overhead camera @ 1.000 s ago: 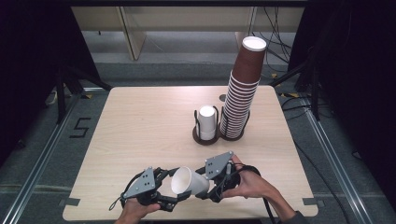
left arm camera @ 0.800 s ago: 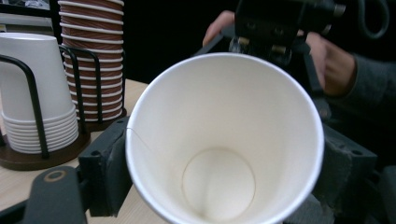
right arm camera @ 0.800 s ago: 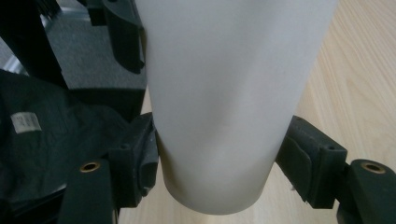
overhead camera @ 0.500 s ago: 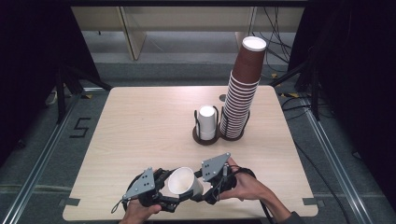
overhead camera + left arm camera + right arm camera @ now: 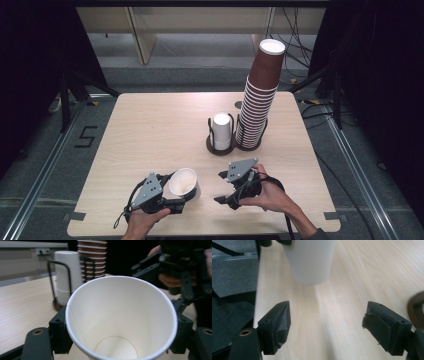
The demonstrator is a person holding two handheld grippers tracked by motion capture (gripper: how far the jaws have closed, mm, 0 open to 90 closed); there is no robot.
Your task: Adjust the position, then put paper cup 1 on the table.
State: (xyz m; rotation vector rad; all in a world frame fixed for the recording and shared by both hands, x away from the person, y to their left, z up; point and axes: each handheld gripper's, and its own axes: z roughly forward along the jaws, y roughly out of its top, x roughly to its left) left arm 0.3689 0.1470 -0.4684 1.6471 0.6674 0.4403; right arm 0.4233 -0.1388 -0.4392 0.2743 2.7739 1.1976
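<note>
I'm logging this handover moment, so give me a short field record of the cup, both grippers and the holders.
white cup: held tilted, mouth towards the camera
left gripper: shut on the white cup
right gripper: jaws just opened, nothing between them, apart from the cup
white stack: in wire holder
brown stack: tall, beside the white stack
table: light wood

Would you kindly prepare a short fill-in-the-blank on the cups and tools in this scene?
1. The left tool is shut on a ____ paper cup.
2. The right tool has its jaws ____, with nothing between them.
3. The tall stack of cups in the holder is ____ outside.

Missing words: white; open; brown
</note>
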